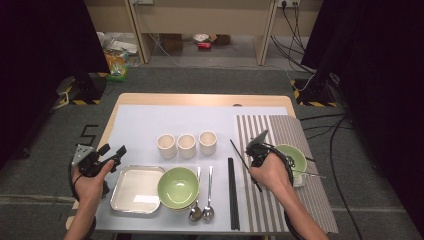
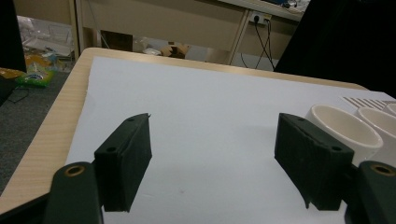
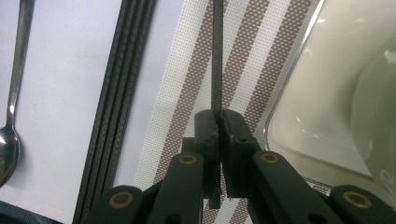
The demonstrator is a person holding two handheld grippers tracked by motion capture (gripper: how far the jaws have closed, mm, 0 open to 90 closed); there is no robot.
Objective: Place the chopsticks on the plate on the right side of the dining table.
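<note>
My right gripper is shut on a single black chopstick, which sticks out past the jaws over the striped placemat. Just left of it, several black chopsticks lie together on the white mat. To its right sits a green bowl. My left gripper hovers at the table's left edge, open, with nothing between its jaws.
Three cream cups stand in a row mid-table. A metal tray, a green bowl and two spoons lie along the front. The wooden table edge runs beside the left gripper.
</note>
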